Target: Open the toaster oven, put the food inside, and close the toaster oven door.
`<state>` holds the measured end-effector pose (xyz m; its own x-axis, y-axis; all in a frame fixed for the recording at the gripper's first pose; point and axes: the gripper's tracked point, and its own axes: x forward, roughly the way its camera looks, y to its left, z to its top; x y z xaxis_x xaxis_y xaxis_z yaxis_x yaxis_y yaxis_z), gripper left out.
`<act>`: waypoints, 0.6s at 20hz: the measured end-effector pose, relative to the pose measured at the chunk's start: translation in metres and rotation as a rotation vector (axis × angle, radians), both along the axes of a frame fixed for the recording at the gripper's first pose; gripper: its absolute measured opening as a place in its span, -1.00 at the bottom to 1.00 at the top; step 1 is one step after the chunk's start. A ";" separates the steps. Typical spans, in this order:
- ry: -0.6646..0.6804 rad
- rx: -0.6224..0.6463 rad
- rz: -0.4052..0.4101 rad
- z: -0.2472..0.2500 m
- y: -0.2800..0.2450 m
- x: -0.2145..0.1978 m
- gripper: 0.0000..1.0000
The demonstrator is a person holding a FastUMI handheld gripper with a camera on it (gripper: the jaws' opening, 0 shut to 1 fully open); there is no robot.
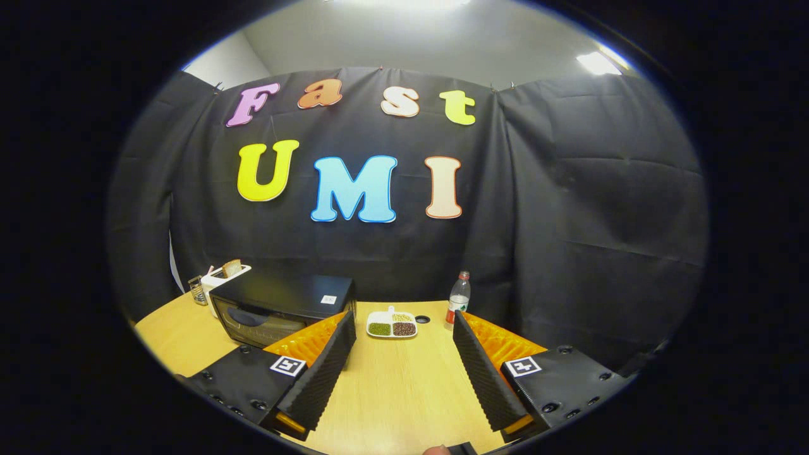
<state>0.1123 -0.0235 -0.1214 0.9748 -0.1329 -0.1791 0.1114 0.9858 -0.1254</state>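
The tongs (404,341) stand wide apart above the wooden desk (392,392), holding and touching nothing. Black cloth walls the booth. The black toaster oven (281,308), door closed, sits beyond the left finger. Ahead between the fingers, a white divided dish (392,324) holds green, brown and pale grains; a bottle (459,298) stands nearby.

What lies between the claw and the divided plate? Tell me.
Bare wooden table, seen in the gripper view. The open claw holds nothing, and the divided plate sits just beyond its fingertips, right of the closed toaster oven.
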 end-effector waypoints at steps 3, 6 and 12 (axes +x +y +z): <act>-0.033 -0.006 0.006 0.006 -0.008 0.000 0.97; -0.056 -0.004 0.001 0.009 -0.012 0.000 0.97; -0.050 -0.002 -0.001 0.010 -0.016 -0.005 0.97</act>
